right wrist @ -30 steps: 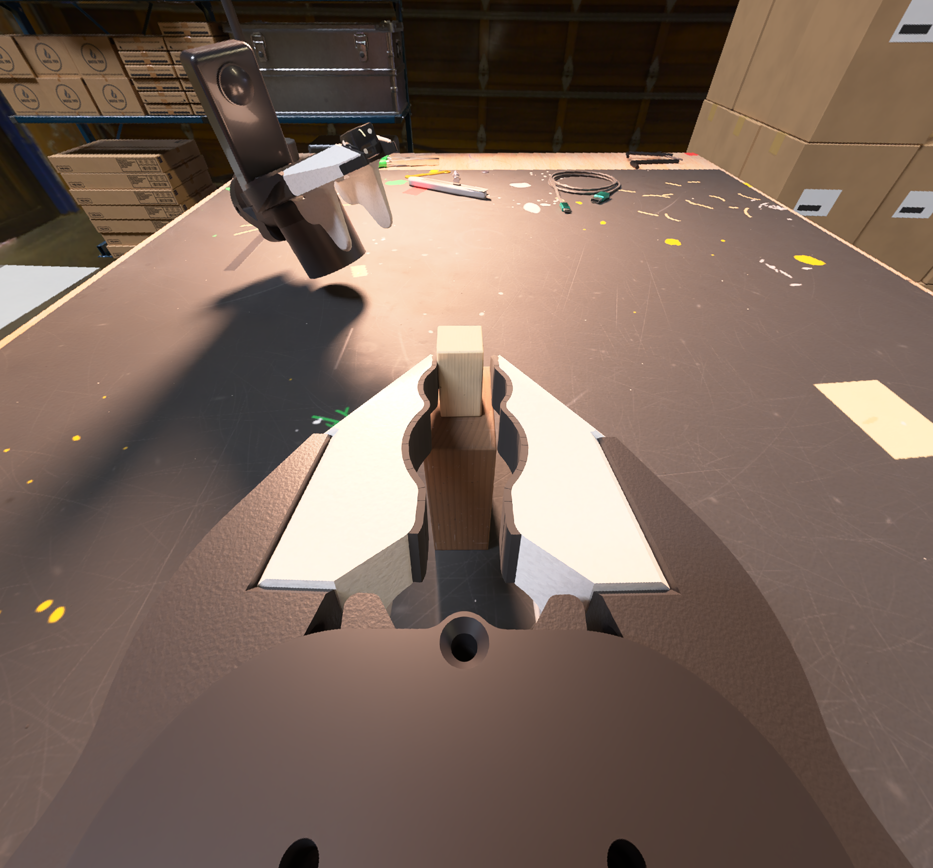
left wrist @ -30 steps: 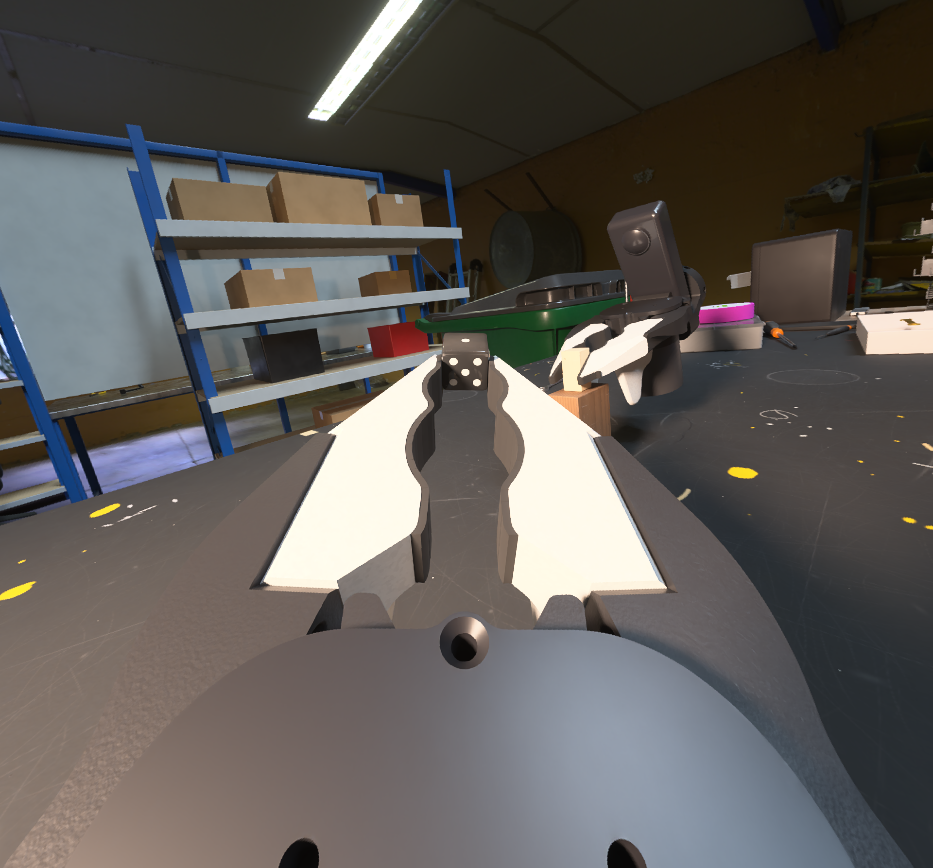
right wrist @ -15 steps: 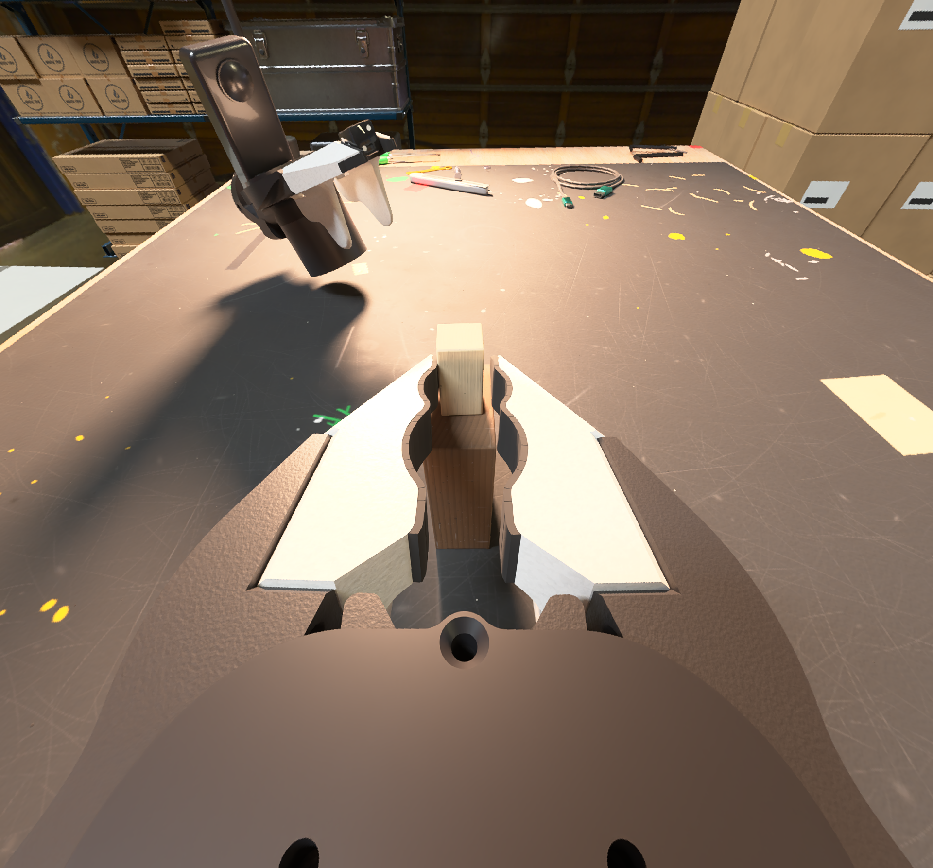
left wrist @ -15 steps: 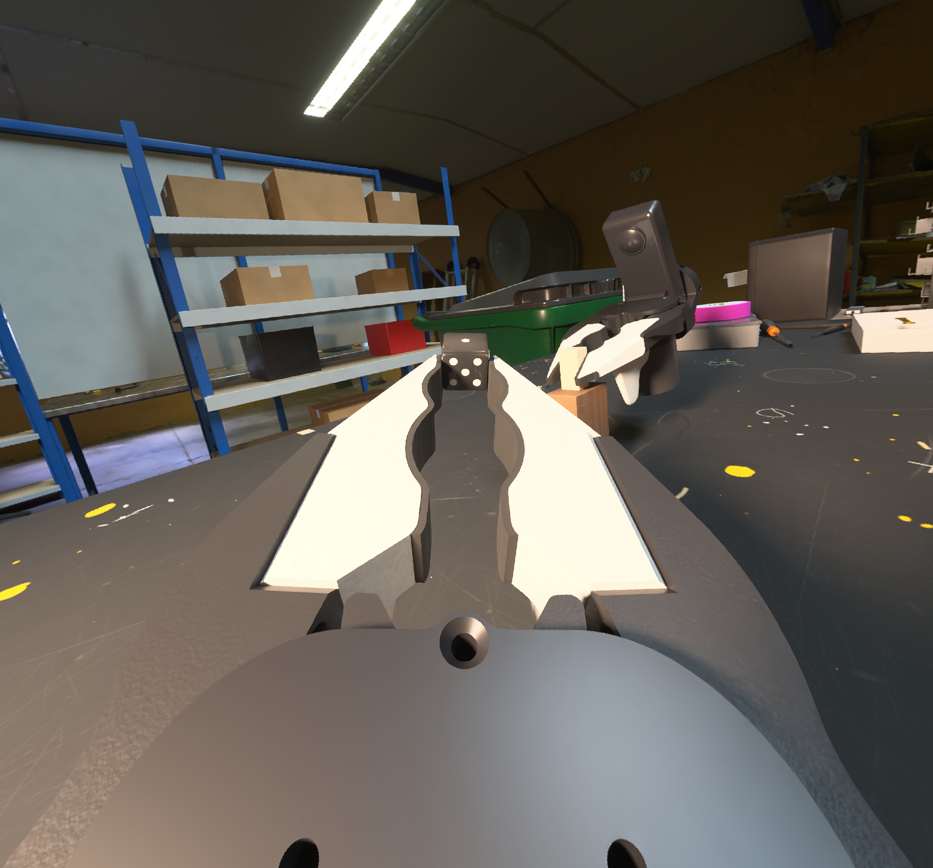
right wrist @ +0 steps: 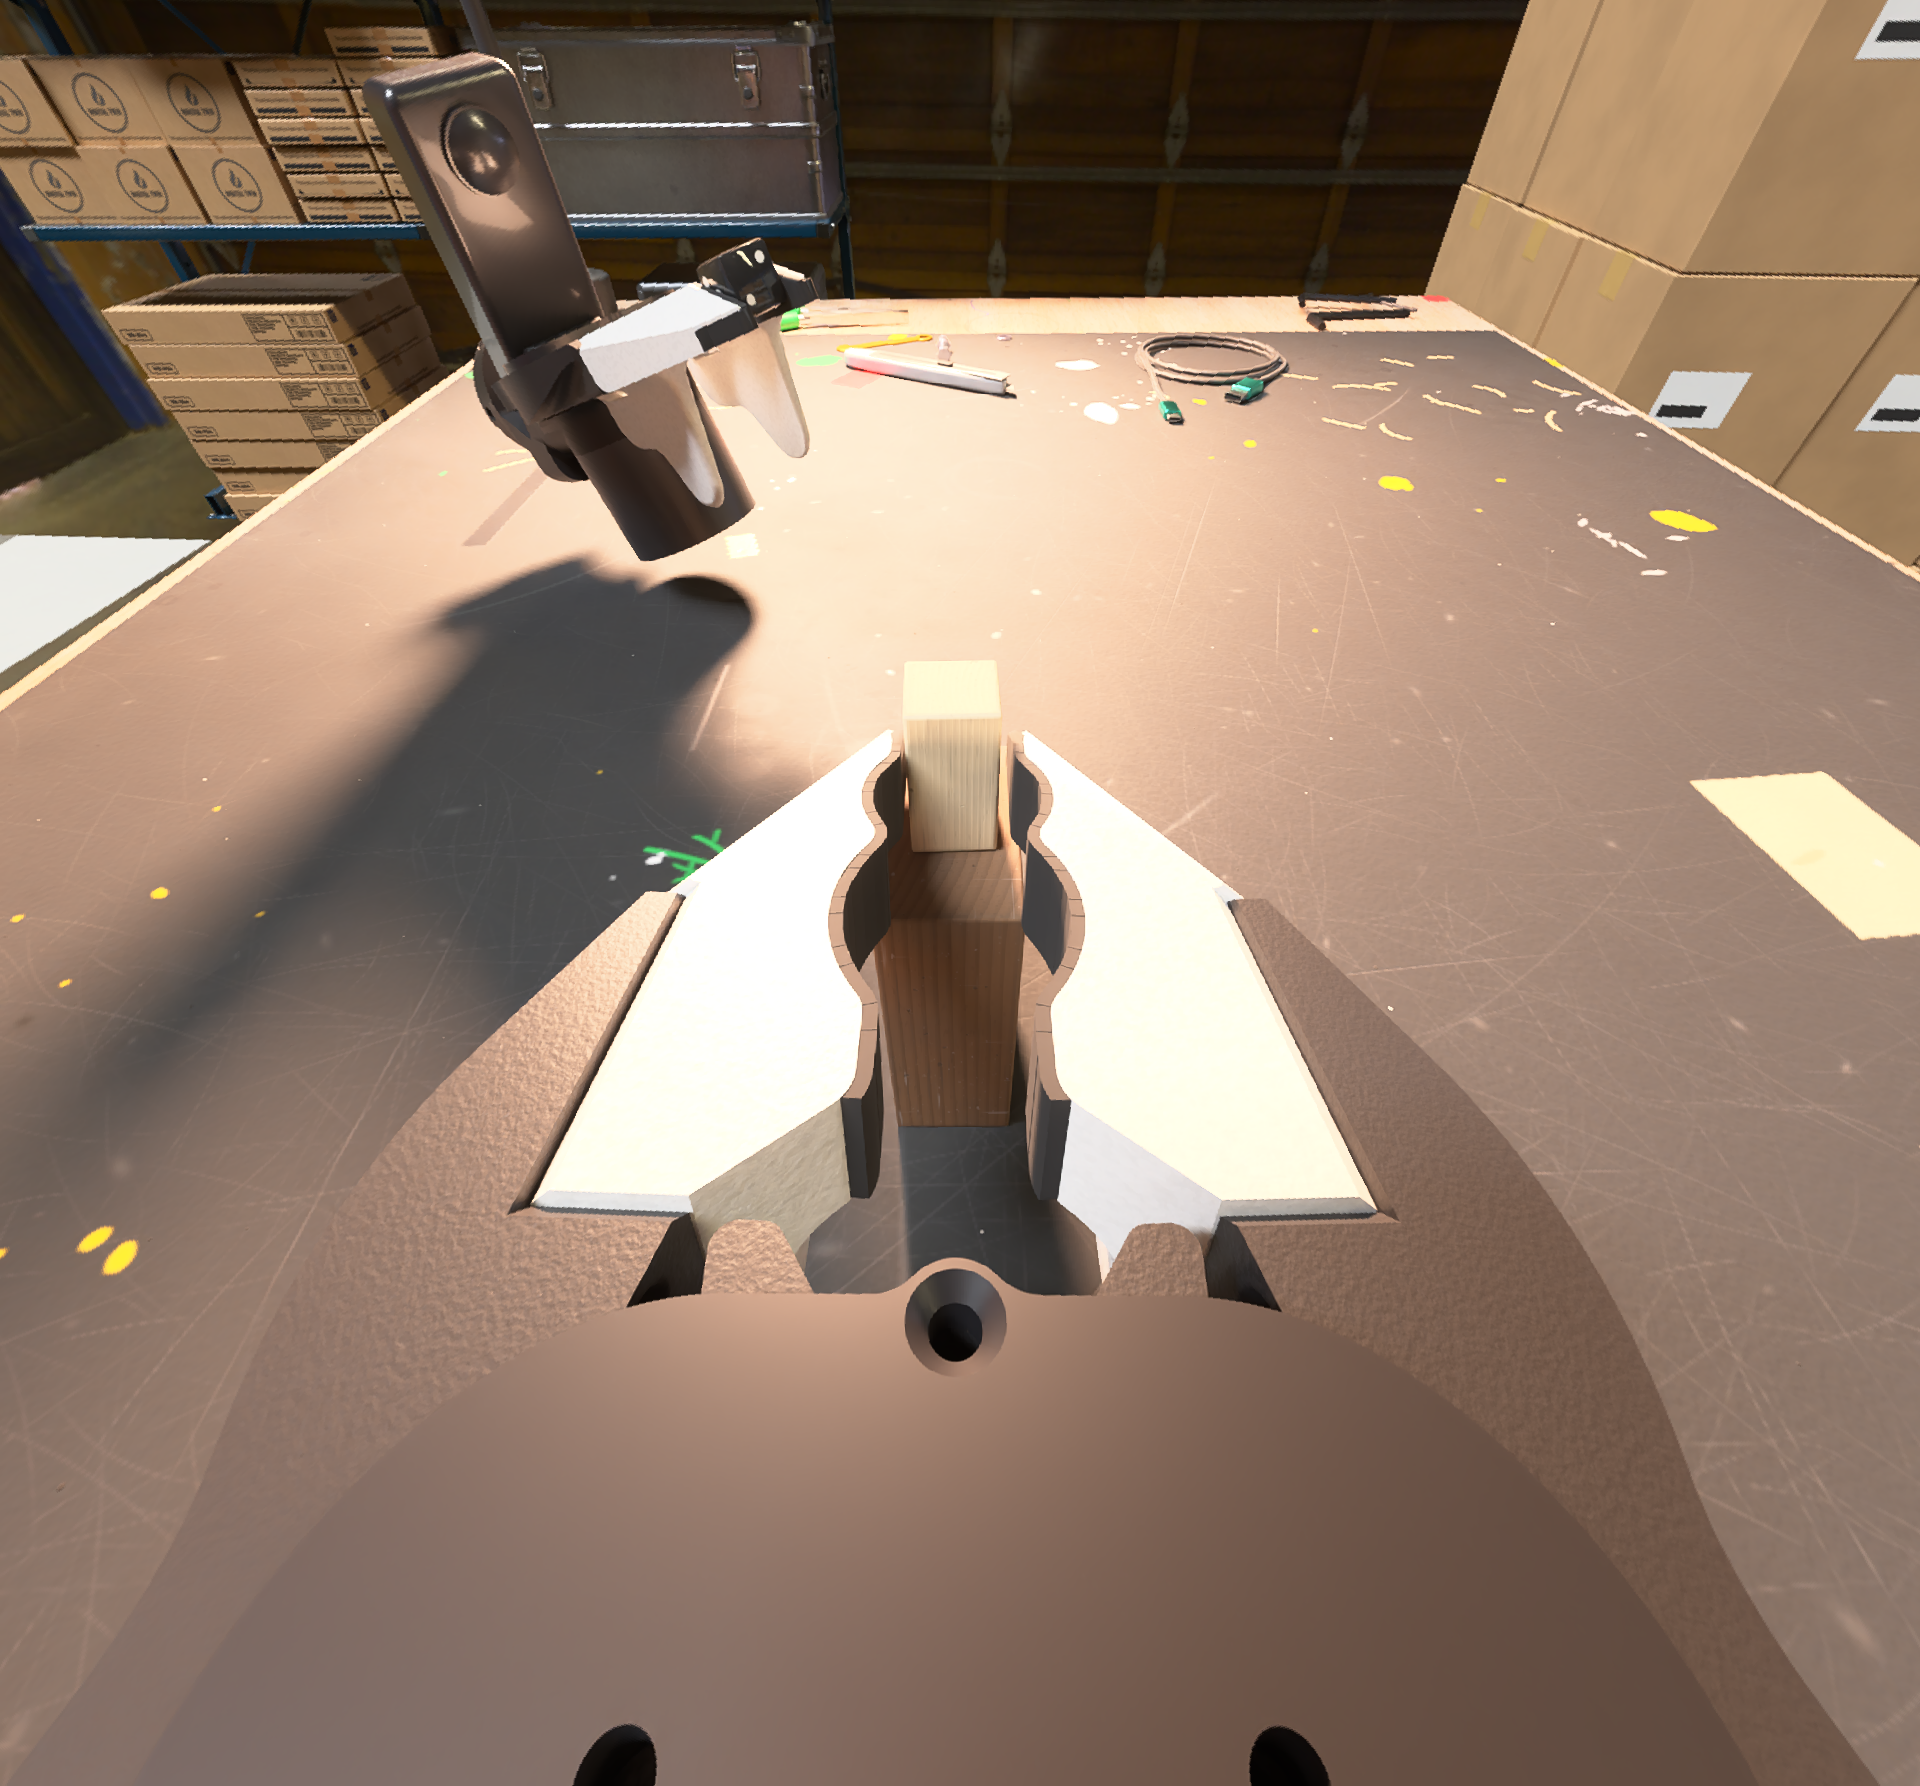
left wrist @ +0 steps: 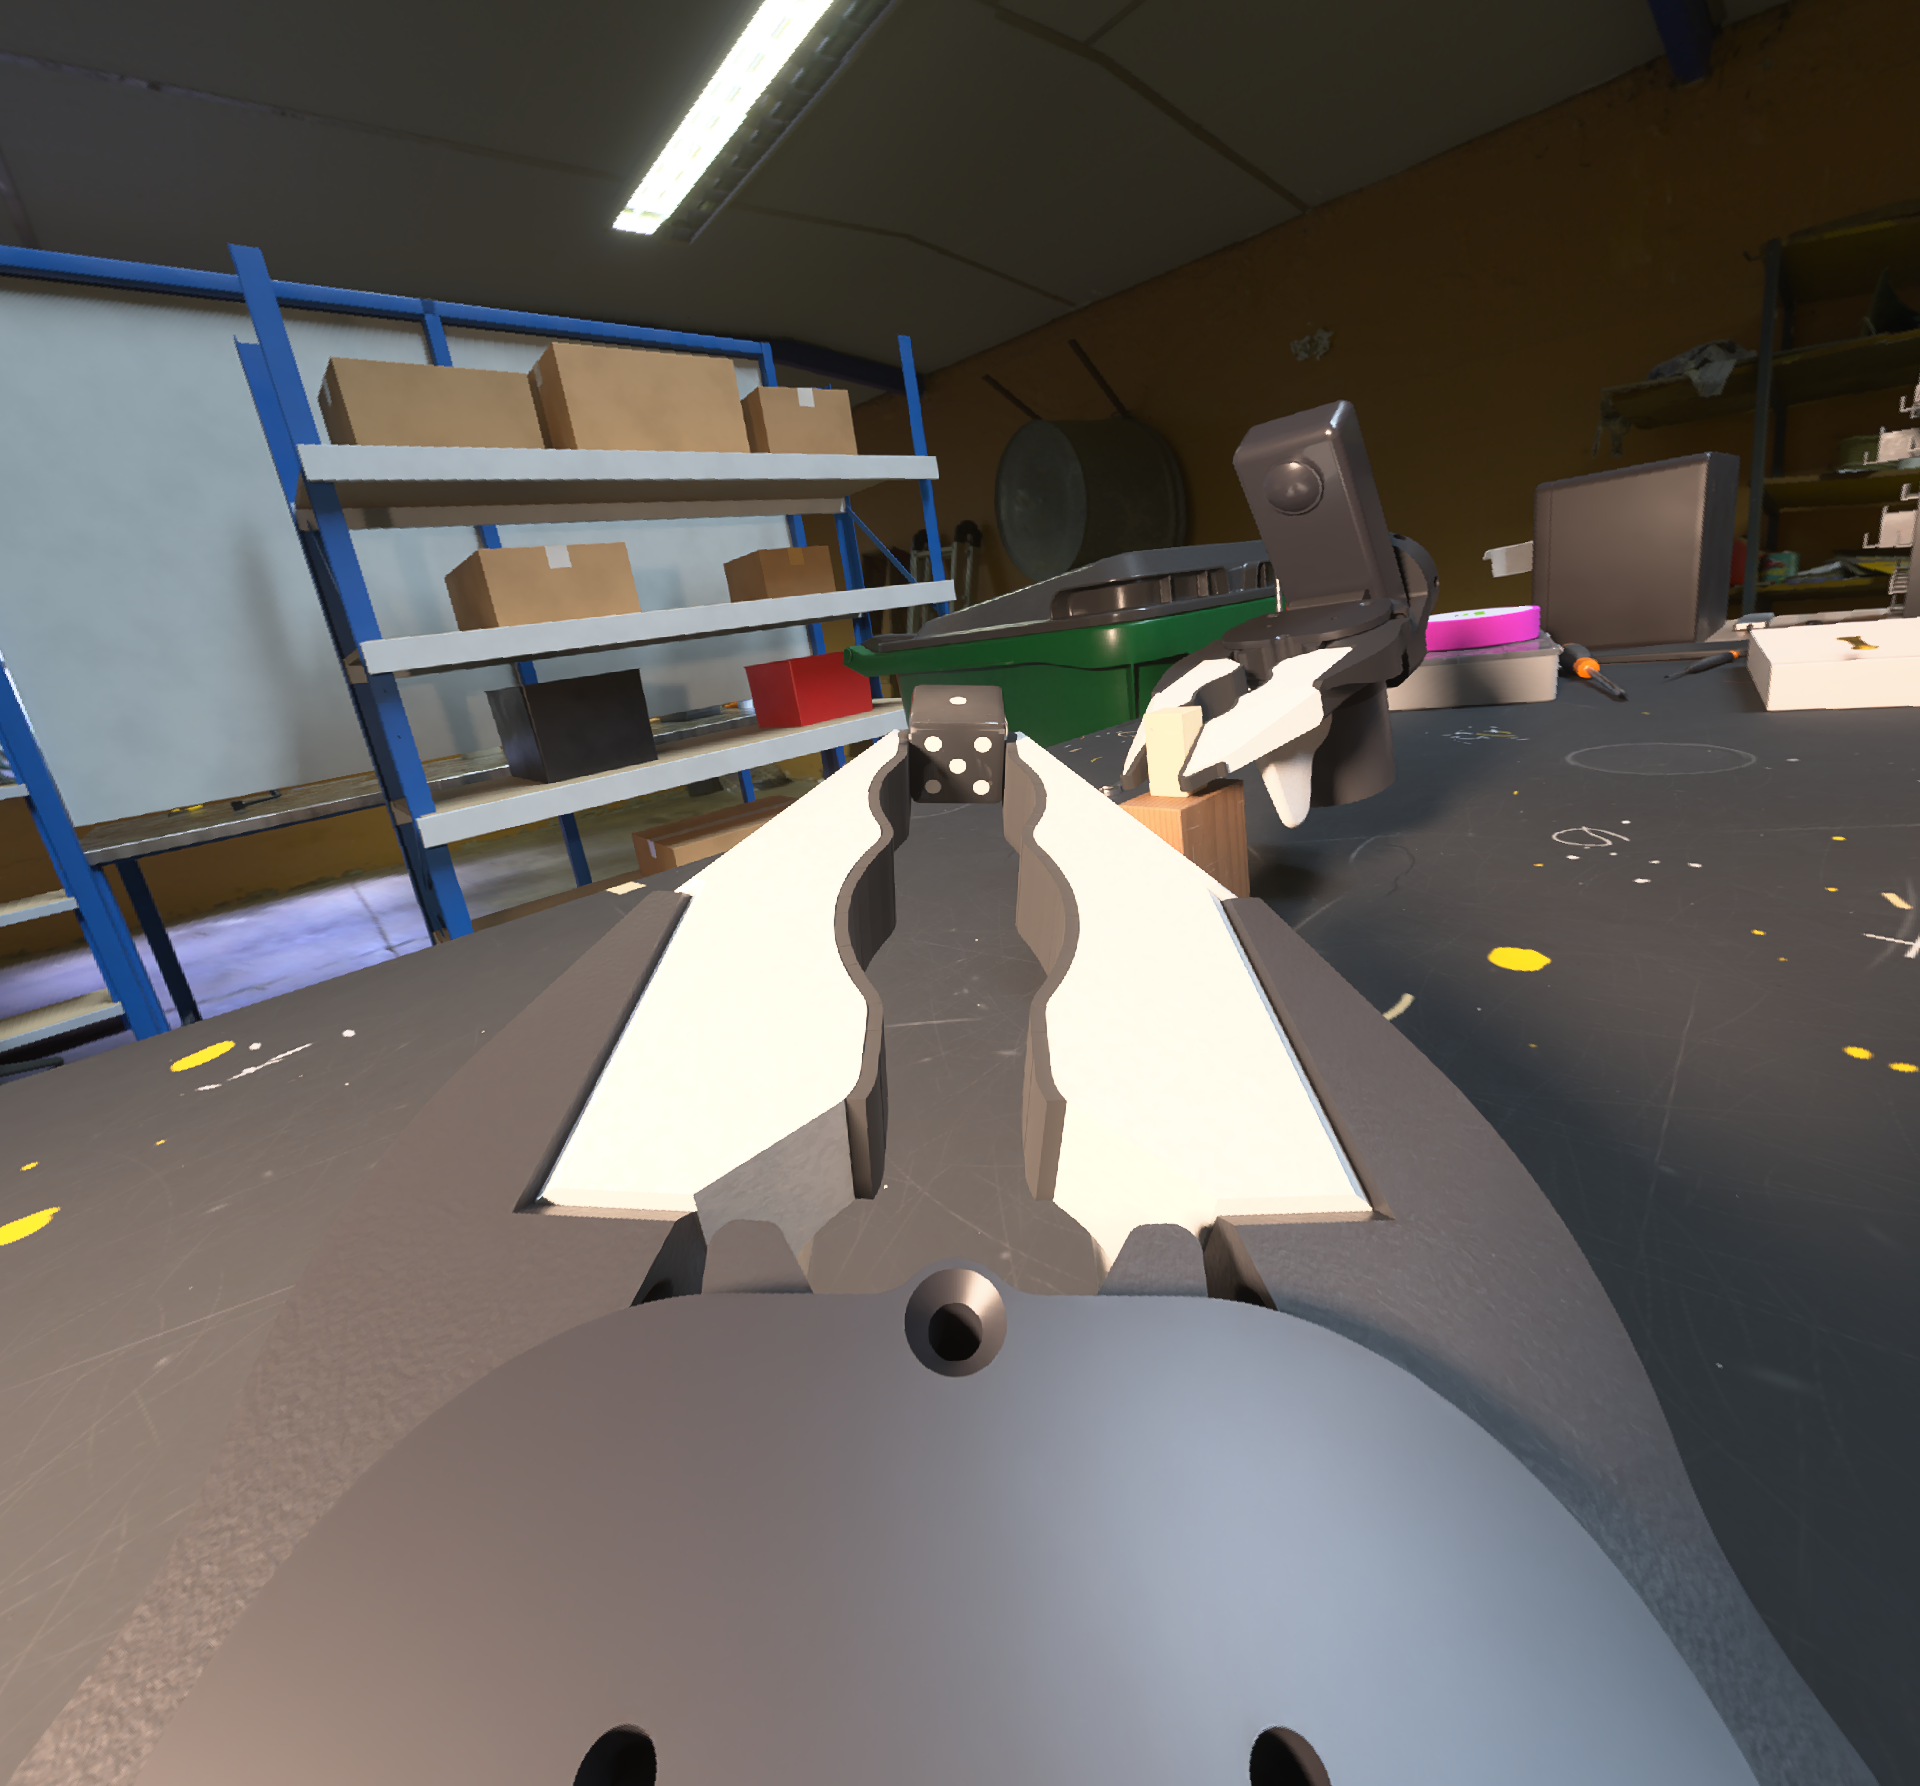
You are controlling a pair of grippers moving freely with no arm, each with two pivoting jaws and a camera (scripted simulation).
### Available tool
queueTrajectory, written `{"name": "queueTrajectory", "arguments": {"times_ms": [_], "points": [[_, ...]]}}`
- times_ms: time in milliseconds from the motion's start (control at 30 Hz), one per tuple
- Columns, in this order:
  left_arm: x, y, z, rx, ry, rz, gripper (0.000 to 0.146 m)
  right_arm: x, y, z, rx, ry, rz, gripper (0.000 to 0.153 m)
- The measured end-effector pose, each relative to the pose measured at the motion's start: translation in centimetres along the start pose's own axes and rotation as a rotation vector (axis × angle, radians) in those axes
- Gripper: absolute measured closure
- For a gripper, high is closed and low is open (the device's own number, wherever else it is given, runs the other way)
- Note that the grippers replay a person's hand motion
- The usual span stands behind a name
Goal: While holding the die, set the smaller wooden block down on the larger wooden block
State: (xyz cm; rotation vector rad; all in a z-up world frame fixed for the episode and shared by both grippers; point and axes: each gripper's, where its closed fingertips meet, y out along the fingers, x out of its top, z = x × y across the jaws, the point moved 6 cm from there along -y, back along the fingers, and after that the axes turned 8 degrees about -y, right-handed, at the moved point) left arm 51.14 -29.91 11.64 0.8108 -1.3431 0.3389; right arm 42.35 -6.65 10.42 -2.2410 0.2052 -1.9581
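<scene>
the smaller block (right wrist: pixel 951 760) sits on the larger block (right wrist: pixel 951 998), between the right tongs (right wrist: pixel 956 749), on the table (right wrist: pixel 1351 749). the left tongs (left wrist: pixel 956 749), with the die (left wrist: pixel 956 749), hang above the table to the left.

Black die (left wrist: pixel 956 757) aloft; pale small block (right wrist: pixel 951 768) upright atop larger brown block (right wrist: pixel 951 998).

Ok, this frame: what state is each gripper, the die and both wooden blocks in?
left gripper: shut on the die, held above the table.
die: clamped between the fingers, off the table.
right gripper: shut on the smaller wooden block.
smaller wooden block: upright, over the larger block; contact unclear.
larger wooden block: standing on the table.
</scene>
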Motion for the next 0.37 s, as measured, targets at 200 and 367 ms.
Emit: {"name": "queueTrajectory", "arguments": {"times_ms": [200,367], "points": [[-0.02,0.04,-0.06,-0.002,0.006,0.004,0.13,-0.03,0.03,0.04,0.002,-0.004,0.002,0.134],[-0.01,0.04,-0.08,-0.003,0.007,0.004,0.13,-0.01,0.01,-0.02,0.002,-0.001,-0.001,0.135]]}}
